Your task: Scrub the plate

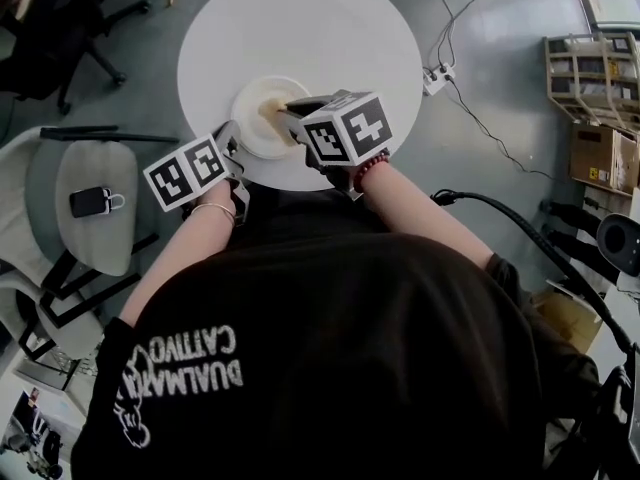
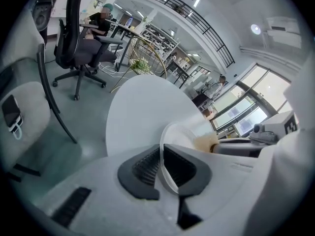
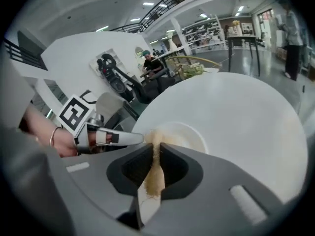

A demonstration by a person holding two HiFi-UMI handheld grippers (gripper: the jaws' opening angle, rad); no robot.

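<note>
Round white surface (image 1: 340, 28) underneath: the left gripper (image 2: 161, 163) pinches the rim of the plate (image 2: 184, 132), thin, light, probably flexible, best held there. The right gripper (image 3: 156, 156) clamps a soft fibrous scrubber (image 3: 153, 181) over its middle.

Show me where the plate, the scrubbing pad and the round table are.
plate (image 2: 178, 134), left gripper view, on its white inner face.
scrubbing pad (image 3: 155, 168), right gripper view, on its fibrous middle.
round table (image 1: 330, 28), head view, on the bare top.
</note>
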